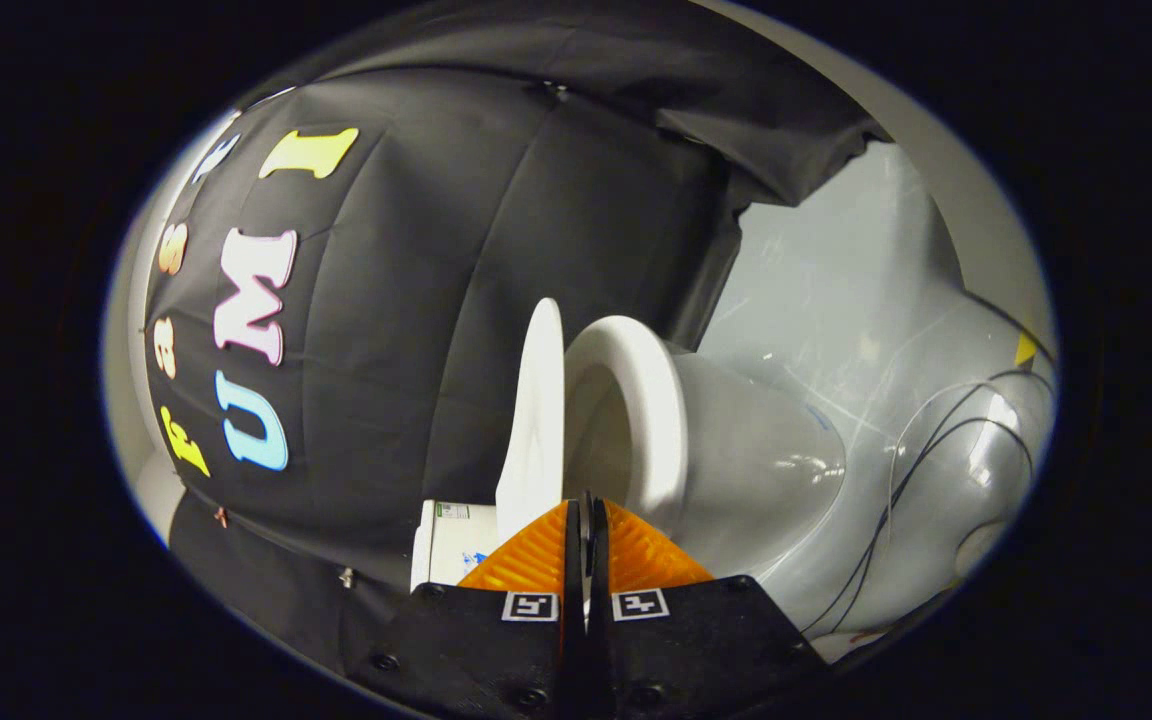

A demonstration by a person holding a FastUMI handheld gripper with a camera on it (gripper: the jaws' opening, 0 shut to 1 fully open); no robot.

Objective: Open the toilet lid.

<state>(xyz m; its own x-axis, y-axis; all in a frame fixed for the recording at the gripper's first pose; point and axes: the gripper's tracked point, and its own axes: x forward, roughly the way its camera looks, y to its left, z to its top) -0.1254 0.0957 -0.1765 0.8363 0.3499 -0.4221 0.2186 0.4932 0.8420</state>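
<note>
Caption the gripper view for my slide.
Shut tool just short of the toilet, whose lid stands partly raised off the seat.

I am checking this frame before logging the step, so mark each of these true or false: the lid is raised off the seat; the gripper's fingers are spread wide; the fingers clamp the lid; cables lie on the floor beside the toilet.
1. The lid is raised off the seat. True: a clear gap shows between them.
2. The gripper has its fingers spread wide. False: they are closed together with a thin slit between them.
3. The fingers clamp the lid. False: nothing sits between them; the lid's edge lies just beyond the tips.
4. Cables lie on the floor beside the toilet. True.
</note>
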